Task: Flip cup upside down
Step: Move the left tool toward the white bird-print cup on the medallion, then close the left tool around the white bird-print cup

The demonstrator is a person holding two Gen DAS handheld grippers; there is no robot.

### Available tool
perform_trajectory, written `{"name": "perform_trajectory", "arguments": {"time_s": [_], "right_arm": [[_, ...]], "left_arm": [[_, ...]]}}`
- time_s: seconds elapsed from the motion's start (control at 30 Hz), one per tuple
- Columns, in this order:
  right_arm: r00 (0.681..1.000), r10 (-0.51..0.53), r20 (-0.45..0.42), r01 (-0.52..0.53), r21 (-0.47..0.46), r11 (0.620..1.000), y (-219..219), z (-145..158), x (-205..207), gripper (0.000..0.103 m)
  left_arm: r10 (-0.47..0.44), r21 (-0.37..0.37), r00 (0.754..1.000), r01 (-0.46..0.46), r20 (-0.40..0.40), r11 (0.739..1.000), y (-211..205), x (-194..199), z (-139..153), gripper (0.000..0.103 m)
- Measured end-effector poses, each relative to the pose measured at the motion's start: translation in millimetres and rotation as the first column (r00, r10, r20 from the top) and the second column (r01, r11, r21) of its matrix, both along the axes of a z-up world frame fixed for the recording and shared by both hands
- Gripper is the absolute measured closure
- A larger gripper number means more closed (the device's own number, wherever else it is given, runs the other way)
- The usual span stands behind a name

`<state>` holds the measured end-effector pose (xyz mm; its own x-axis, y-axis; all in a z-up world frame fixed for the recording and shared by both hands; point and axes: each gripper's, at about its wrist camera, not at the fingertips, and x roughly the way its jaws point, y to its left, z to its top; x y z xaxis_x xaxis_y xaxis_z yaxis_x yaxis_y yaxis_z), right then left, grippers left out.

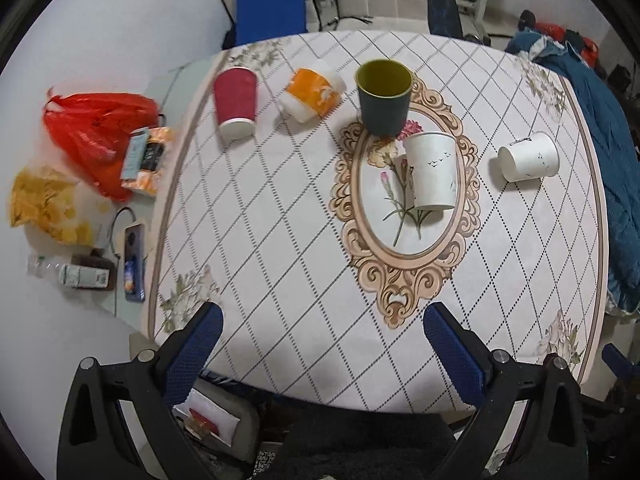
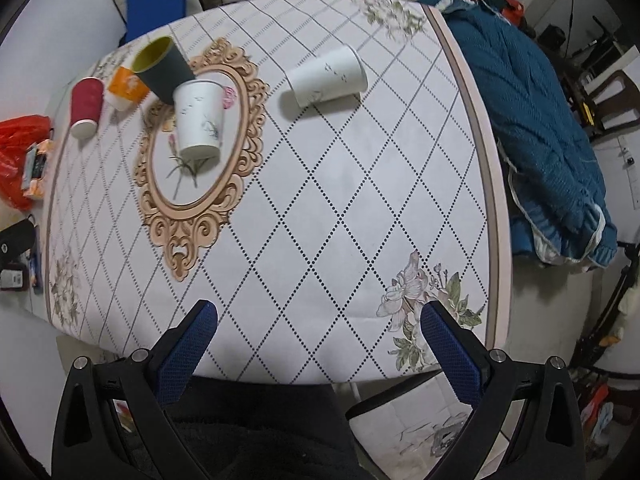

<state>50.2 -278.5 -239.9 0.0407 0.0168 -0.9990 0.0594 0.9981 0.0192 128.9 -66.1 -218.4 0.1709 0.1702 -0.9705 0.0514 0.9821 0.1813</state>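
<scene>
- Blue-padded fingers of the left gripper (image 1: 322,344) and right gripper (image 2: 318,338) are spread wide, grasping nothing, above the tabletop's (image 2: 360,220) near edge.
- Well ahead of both, a white cup (image 1: 432,170) stands rim-up.
- Beyond it stands a green cup (image 1: 384,96); another white cup (image 2: 326,76) lies tipped to the right.

On table (image 1: 280,240): upright cup (image 1: 384,96) just behind center cup (image 1: 432,168), tipped cup (image 1: 528,158) right, prob. apart.

A red bag (image 1: 94,136) lies on the floor at the left of the frame, a yellow bag (image 1: 44,204) below it. A blue blanket (image 2: 532,120) is heaped at the right, beside the table (image 2: 360,240).
</scene>
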Motion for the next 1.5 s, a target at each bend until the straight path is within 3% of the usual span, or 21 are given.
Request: {"name": "perform_trajectory", "arguments": {"time_s": [0.5,0.87,1.5], "right_arm": [[0.990,-0.106,-0.091,0.102,-0.046,0.994,-0.9,-47.0,61.4,0.000],[0.977,-0.161,-0.143,0.149,-0.091,0.985,-4.0,-79.4,100.2,0.000],[0.964,-0.175,-0.199,0.151,-0.128,0.980,-6.8,-109.3,125.5,0.000]], "left_arm": [[-0.126,-0.059,0.985,0.120,-0.120,0.991,-37.5,97.5,-58.7,0.000],[-0.179,-0.099,0.965,0.162,-0.192,0.982,-67.4,148.3,-106.4,0.000],[-0.214,-0.111,0.935,0.189,-0.285,0.976,-95.8,178.7,-172.6,0.000]]}}
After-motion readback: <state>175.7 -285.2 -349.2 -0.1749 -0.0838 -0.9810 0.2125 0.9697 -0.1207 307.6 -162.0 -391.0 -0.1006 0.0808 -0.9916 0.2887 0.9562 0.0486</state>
